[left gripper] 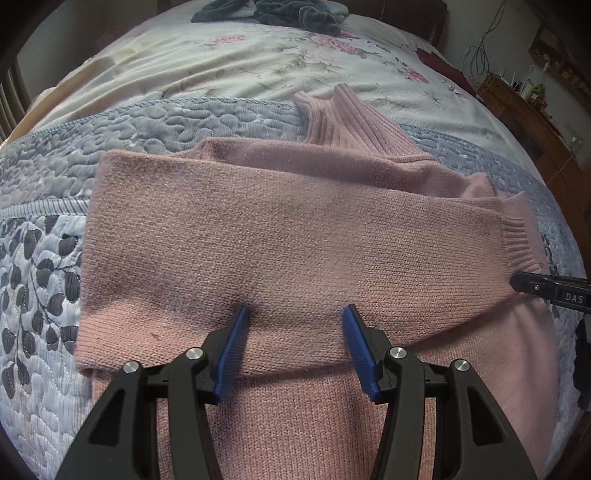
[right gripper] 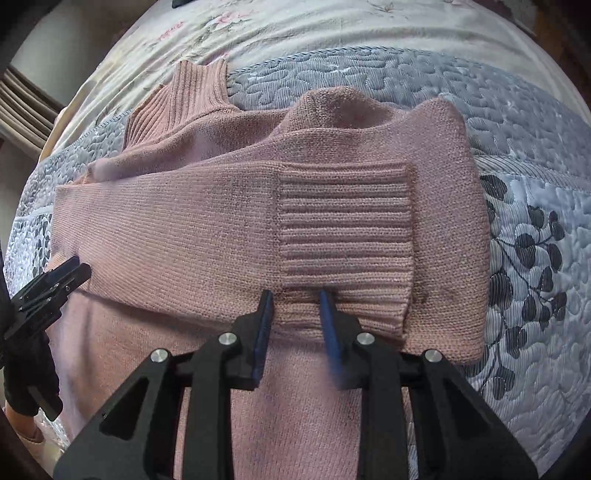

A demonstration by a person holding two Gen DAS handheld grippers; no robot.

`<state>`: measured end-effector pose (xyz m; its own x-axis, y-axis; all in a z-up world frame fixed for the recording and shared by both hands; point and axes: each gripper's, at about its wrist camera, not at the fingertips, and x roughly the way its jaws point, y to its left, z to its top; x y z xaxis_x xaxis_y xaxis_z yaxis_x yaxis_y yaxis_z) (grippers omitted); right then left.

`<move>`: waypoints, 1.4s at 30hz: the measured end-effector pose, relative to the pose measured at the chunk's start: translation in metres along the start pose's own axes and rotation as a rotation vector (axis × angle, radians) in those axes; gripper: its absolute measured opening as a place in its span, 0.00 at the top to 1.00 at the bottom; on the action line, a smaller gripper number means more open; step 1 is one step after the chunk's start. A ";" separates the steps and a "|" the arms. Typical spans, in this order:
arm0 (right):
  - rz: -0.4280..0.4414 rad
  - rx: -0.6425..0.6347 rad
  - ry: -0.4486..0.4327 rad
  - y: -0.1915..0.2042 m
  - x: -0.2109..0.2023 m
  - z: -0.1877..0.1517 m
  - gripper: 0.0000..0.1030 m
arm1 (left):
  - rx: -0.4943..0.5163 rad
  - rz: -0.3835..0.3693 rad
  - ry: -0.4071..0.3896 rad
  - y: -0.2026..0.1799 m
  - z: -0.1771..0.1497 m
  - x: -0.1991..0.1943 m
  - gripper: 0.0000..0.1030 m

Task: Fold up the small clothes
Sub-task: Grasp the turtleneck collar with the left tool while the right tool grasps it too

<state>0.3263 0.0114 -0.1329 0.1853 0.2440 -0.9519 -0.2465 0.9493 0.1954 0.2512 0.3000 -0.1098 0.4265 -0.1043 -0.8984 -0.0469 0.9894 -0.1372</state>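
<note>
I have the pink sweater (left gripper: 280,236) lying flat on the quilted bedspread (left gripper: 44,258), collar toward twelve o'clock, both sleeves crossed over the chest. My left gripper (left gripper: 293,314) has its jaws spread, tips resting on the knit at six o'clock and pinching nothing; my right gripper (right gripper: 295,295) is parted more narrowly at the lower edge of the ribbed cuff (right gripper: 343,229), also holding nothing that I can see. The risk, as I judge it, is that closing here catches only the top sleeve layer, so lifting would drag the sleeves loose and undo the fold, or bunch the body beneath. Loose knit could also snag on the ridged blue pads (left gripper: 232,347). The left view alone shows the dark clothes pile (left gripper: 273,11) at twelve and the wooden cabinet (left gripper: 532,122) at two; the right view alone shows the cuff laid full-length and a gloved hand (right gripper: 26,376) at eight.
</note>
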 end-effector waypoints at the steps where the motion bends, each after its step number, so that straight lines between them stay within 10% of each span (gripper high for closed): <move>1: 0.019 0.004 -0.002 0.001 -0.005 0.004 0.71 | -0.008 -0.011 -0.001 0.000 0.004 -0.004 0.48; 8: 0.205 0.001 -0.081 0.017 -0.024 0.091 0.60 | -0.057 -0.090 -0.106 0.003 0.089 -0.016 0.43; 18: 0.286 0.049 0.017 0.042 0.062 0.217 0.54 | -0.144 -0.162 0.021 0.015 0.176 0.077 0.39; 25: 0.326 0.085 0.034 0.041 0.097 0.235 0.54 | -0.179 -0.243 0.006 0.017 0.188 0.104 0.41; 27: 0.329 0.082 0.021 0.044 0.101 0.238 0.55 | -0.188 -0.276 0.004 0.014 0.193 0.109 0.65; 29: 0.312 0.057 0.013 0.046 0.101 0.240 0.86 | -0.201 -0.300 0.023 0.011 0.194 0.114 0.85; 42: 0.411 0.085 -0.147 0.017 0.042 0.225 0.93 | -0.220 -0.407 -0.164 0.011 0.199 0.065 0.90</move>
<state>0.5443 0.0820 -0.1162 0.2232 0.6243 -0.7486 -0.2496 0.7790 0.5752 0.4585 0.3241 -0.0867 0.5861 -0.4434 -0.6781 -0.0292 0.8249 -0.5646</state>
